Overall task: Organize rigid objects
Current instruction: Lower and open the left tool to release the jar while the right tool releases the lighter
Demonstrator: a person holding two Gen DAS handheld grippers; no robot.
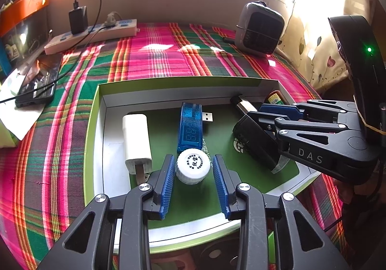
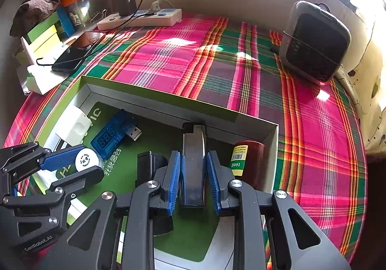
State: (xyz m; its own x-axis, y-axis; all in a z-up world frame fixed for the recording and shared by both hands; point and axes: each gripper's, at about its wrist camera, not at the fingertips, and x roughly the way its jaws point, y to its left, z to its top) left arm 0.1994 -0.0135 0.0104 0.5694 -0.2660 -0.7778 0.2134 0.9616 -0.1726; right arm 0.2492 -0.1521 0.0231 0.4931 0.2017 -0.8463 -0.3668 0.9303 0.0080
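Grippers work side by side over a shallow green-rimmed box [image 1: 95, 111] that lies on a plaid cloth [image 1: 156, 57].

Left gripper [image 1: 194, 173] straddles a small white bottle [image 1: 193, 166] that stands upright on the box's green floor, printed cap facing up. Its blue pads [image 1: 168, 173] stand apart; a sliver of green shows between each pad and the cap, so nothing is clamped.

Right gripper [image 2: 194, 180] is closed on a slim silver bar with a black end [image 2: 194, 161], which runs away from the camera toward the box's far wall. The pads sit close against both long sides of the bar, and its near end lies between them. From the left wrist view the same gripper [image 1: 260, 113] comes in from the right, its fingers around the bar [image 1: 242, 104].

Inside the box, a white charger [image 1: 136, 139] lies at the left, prong end toward the camera. A blue USB meter [image 1: 190, 130] lies beside it, with its plug pointing right, just behind the bottle. A black block [image 1: 255, 144] rests under the right gripper's fingers. A dark red bottle with a yellow label [image 2: 248, 161] stands in the far right corner, just beside the bar.

Beyond the box, a power strip [image 1: 96, 33] with a black adapter [image 1: 77, 19], a phone [image 1: 36, 79] on its cable, and a small grey heater [image 1: 260, 26] sit on the cloth.
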